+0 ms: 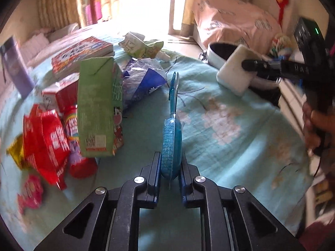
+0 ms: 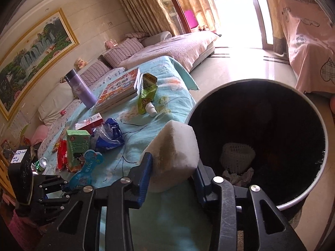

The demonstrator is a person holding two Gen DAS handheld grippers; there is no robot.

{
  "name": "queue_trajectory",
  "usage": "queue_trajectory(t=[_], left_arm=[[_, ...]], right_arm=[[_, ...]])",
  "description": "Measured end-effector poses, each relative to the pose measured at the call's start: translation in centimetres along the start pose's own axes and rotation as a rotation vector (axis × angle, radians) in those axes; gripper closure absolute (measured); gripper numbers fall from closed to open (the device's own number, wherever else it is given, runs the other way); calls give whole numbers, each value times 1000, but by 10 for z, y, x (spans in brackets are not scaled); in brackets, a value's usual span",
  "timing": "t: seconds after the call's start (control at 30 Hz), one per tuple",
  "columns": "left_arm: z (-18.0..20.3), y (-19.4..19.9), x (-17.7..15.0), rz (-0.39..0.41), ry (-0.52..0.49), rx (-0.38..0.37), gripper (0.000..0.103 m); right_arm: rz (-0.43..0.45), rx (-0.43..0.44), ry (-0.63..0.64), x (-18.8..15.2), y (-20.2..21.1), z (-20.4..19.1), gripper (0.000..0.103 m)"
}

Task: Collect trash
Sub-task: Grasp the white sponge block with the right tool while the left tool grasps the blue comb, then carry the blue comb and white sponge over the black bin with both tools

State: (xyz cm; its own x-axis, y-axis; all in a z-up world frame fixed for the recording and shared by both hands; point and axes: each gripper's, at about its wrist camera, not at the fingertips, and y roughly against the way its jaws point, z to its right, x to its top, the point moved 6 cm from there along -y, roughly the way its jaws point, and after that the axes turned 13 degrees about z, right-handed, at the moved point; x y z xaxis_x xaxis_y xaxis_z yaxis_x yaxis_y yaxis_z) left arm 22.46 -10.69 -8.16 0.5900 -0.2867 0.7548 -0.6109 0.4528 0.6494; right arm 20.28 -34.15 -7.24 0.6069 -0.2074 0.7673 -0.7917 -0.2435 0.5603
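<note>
Left gripper (image 1: 170,167) pinching blue packet (image 1: 170,144) over table (image 1: 219,125); right gripper (image 2: 172,175) clamping white sponge (image 2: 175,146) near bin (image 2: 322,146).

So the surface (image 2: 167,104) had the trash bin (image 2: 323,146) sitting right off its edge, with crumpled paper (image 2: 238,175) down inside. The right hand-held gripper (image 2: 172,167) had a foam block (image 2: 175,146) between its fingers, just beside the bin's rim. The left hand-held gripper (image 1: 170,167) pinched a flat packet (image 1: 170,142) over the surface. A milk carton (image 1: 98,108) stood left of it, snack bags (image 1: 46,140) further left, books (image 2: 119,90) and a bottle (image 2: 80,87) behind.
</note>
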Motion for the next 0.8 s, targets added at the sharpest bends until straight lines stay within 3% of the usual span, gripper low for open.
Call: queue_trajectory(t=[0.1,0.27,0.8], left_arm=[[3,9,-1,20,95,-18,90],[13,18,-1,48,168,-39,90],[53,11,23,72,177,-78,90]], right_arm=[[25,11,5,1,11,-8,71],[50,30,-11,1,26,-15,71],[108,-19,-45,2,61,8,71]])
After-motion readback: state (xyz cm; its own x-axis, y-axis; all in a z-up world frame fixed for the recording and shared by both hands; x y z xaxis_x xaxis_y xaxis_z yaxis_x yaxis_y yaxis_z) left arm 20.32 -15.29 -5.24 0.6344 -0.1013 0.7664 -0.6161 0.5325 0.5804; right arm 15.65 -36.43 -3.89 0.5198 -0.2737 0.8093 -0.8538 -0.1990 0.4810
